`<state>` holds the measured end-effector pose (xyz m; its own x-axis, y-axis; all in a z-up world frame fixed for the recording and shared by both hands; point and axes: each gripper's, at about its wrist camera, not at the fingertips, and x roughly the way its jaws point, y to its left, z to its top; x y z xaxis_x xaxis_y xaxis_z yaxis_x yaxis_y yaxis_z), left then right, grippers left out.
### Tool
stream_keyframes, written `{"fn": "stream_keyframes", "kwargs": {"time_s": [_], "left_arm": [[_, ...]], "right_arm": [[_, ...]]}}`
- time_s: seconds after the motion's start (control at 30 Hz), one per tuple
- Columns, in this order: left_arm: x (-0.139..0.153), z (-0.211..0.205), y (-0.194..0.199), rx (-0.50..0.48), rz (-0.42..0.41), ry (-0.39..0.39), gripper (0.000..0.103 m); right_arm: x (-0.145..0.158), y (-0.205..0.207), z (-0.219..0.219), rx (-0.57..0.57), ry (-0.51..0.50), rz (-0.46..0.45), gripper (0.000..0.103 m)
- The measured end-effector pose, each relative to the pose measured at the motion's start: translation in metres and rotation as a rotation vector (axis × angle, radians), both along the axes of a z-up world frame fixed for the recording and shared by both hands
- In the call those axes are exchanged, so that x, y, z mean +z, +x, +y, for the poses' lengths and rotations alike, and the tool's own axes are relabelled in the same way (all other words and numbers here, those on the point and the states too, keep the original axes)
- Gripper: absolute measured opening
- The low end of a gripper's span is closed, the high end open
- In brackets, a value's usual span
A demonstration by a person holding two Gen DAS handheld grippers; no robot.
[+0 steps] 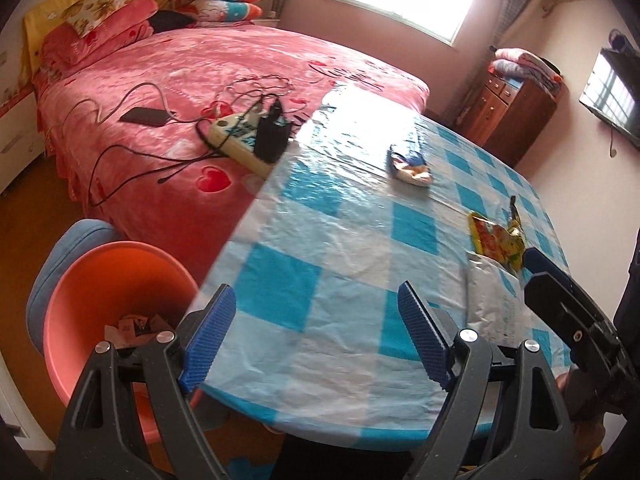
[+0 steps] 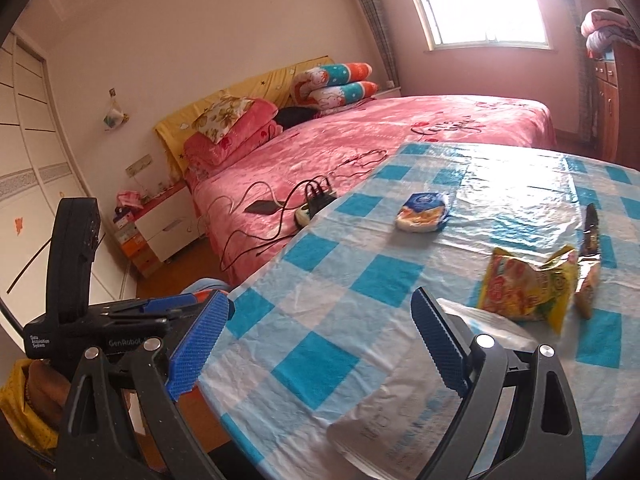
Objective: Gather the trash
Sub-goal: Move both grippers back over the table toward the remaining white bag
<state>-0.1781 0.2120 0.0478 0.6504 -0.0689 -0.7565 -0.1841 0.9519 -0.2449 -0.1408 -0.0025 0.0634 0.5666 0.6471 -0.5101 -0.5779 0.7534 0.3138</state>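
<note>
Two wrist views of a bedroom scene. The worktop [image 1: 320, 240] is covered with a blue-and-white checked plastic cloth and stands just beside a bed [image 1: 192, 80] with a pink cover.

Left tongs [image 1: 316, 340] — the blue ribbed pads stand wide apart with nothing between them, above the near edge of the worktop. Right tongs [image 2: 320, 344] — the pads also stand apart, poised over a white plastic mailer bag [image 2: 400, 412] that lies flat at the near edge; in this view the right pad overlaps the bag's far corner, and no pad can be seen pressing on it.

Trash on the worktop: a yellow snack wrapper [image 2: 528, 288], crumpled, just beyond the mailer bag; a small brownish wrapper [image 2: 588, 292] touching its right side; a blue-and-white snack packet [image 2: 424, 212] farther out, near the middle of the cloth, well apart from the others. A dark, narrow object [image 2: 591, 228] lies beyond the yellow wrapper; what it is cannot be told.

An orange plastic bin [image 1: 116, 304] stands on the floor beside the worktop's left edge, below the left tongs, with scraps of cardboard or paper inside. On the bed lie a power strip [image 1: 240, 140], a black adapter, trailing cables and a dark phone [image 1: 144, 116].
</note>
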Motion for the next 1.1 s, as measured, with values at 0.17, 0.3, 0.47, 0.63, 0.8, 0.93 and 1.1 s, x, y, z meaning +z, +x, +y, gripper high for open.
{"fn": "stream_keyframes", "kwargs": {"time_s": [0.17, 0.3, 0.47, 0.63, 0.8, 0.93, 1.1], "left_arm": [[0.004, -0.023, 0.004, -0.041, 0.001, 0.023, 0.084], [0.006, -0.041, 0.006, -0.073, -0.005, 0.043, 0.084], [0.007, -0.066, 0.011, -0.117, -0.005, 0.076, 0.084], [0.009, -0.089, 0.014, -0.165, -0.008, 0.101, 0.084], [0.01, -0.112, 0.017, -0.217, -0.013, 0.111, 0.084], [0.007, -0.128, 0.021, -0.259, -0.011, 0.12, 0.084], [0.001, -0.15, 0.021, -0.334, 0.008, 0.106, 0.084]], "right_arm": [[0.003, 0.004, -0.017, -0.023, 0.018, -0.009, 0.092], [0.005, 0.009, -0.035, -0.056, 0.046, -0.006, 0.092], [0.007, 0.014, -0.06, -0.109, 0.067, -0.012, 0.092], [0.01, 0.019, -0.09, -0.178, 0.091, -0.019, 0.092], [0.008, 0.027, -0.123, -0.252, 0.121, -0.009, 0.092], [0.003, 0.034, -0.147, -0.308, 0.142, 0.013, 0.092], [-0.004, 0.044, -0.173, -0.368, 0.16, 0.048, 0.092]]}}
